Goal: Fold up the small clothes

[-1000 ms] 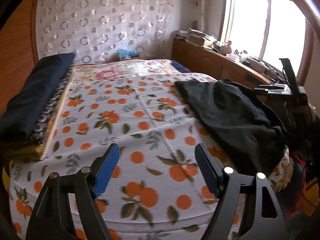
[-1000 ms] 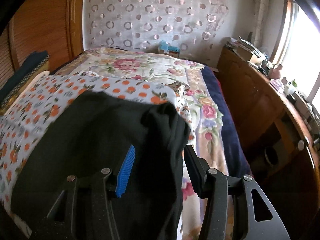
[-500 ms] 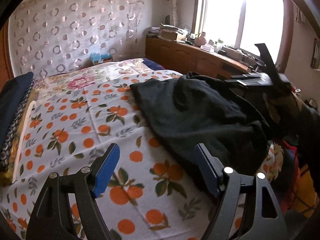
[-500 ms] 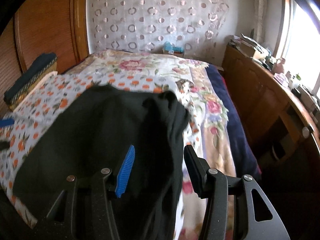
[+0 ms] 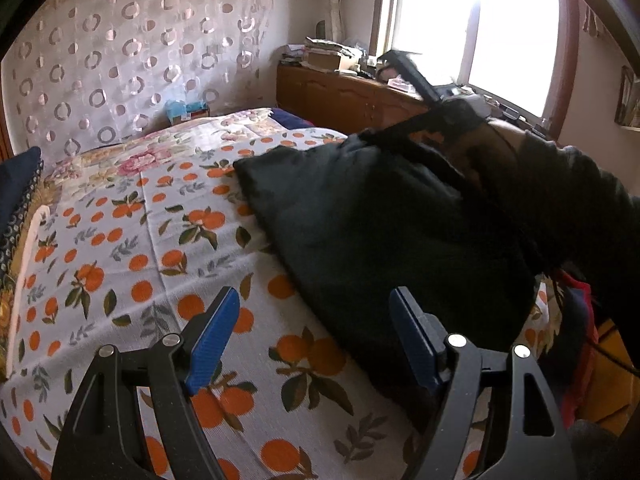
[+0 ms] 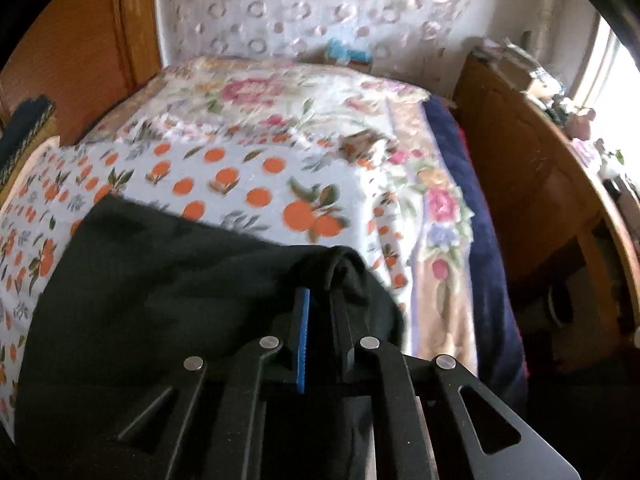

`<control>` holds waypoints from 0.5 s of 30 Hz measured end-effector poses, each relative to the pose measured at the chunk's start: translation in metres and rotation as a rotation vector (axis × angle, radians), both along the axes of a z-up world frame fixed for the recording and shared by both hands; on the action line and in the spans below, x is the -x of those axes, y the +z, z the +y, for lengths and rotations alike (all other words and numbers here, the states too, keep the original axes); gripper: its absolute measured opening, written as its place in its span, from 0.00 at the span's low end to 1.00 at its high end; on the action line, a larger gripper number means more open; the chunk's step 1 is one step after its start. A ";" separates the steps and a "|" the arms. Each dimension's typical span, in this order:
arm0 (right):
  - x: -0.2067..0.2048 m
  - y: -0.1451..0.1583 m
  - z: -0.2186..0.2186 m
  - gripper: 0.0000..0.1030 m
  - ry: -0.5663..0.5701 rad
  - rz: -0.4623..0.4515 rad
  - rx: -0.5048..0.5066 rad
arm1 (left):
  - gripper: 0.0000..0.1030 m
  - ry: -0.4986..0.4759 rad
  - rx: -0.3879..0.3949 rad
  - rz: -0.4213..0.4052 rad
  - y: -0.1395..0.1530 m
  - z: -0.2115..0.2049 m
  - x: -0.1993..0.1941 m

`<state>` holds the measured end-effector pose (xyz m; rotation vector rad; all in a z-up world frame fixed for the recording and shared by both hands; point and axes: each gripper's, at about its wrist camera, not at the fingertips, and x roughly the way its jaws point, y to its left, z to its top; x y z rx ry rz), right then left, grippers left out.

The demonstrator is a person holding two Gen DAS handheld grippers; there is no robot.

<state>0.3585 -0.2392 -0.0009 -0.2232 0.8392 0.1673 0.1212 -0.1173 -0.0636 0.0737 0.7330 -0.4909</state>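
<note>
Right wrist view: the right gripper (image 6: 320, 312) has just been closing and now pinches a raised fold at the far right corner of the black knit garment (image 6: 160, 288), which lies rumpled across the near right part of the orange-print white bedspread (image 6: 240, 184). The cloth looks soft, light and limp, likely to sag and bunch wherever it is unsupported, so corners and hems seem the best places to take hold, with a second grip needed to keep it spread. In the left wrist view, the left gripper (image 5: 316, 336) hovers above the bedspread (image 5: 132, 264) with jaws wide apart and nothing between them, the garment's (image 5: 360, 232) near edge just to its right. Compared with a second ago, the garment fills more of the left view and the right jaws, then parted around the fold, are clamped on it.
</note>
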 end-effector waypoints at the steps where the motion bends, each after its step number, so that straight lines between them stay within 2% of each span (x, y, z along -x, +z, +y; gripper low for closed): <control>1: 0.004 0.003 -0.007 0.08 -0.040 -0.016 0.002 | 0.76 -0.001 0.000 0.005 -0.001 0.000 0.001; 3: 0.011 0.008 -0.015 0.08 -0.134 -0.061 0.061 | 0.76 -0.008 -0.002 0.012 -0.003 -0.003 0.003; 6: 0.021 0.018 -0.032 0.09 -0.175 -0.068 0.034 | 0.76 -0.021 -0.007 0.016 -0.004 -0.007 0.006; 9: 0.046 0.031 -0.034 0.10 -0.133 -0.106 -0.010 | 0.76 -0.036 -0.012 0.026 -0.005 -0.011 0.010; 10: 0.056 0.032 -0.036 0.14 -0.116 -0.116 -0.021 | 0.76 -0.041 -0.014 0.032 -0.006 -0.012 0.013; 12: 0.081 0.033 -0.037 0.29 -0.085 -0.134 -0.042 | 0.76 -0.044 -0.018 0.034 -0.006 -0.013 0.016; 13: 0.097 0.032 -0.037 0.46 -0.077 -0.142 -0.050 | 0.76 -0.045 -0.021 0.034 -0.006 -0.014 0.016; 14: 0.117 0.030 -0.038 0.54 -0.061 -0.148 -0.065 | 0.76 -0.046 -0.023 0.035 -0.006 -0.015 0.017; 15: 0.138 0.025 -0.047 0.54 -0.044 -0.152 -0.075 | 0.76 -0.048 -0.026 0.035 -0.006 -0.016 0.018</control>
